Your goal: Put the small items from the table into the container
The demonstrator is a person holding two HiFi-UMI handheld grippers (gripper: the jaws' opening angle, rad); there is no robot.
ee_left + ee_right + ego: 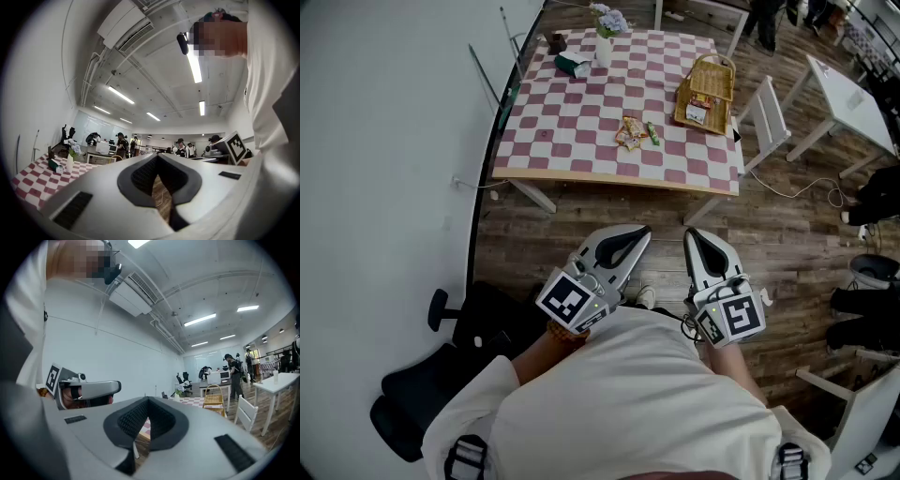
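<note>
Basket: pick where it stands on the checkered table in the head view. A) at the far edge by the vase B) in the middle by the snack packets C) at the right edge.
C: the basket stands at the right edge of the table, apart from the snack packets and the vase.
</note>
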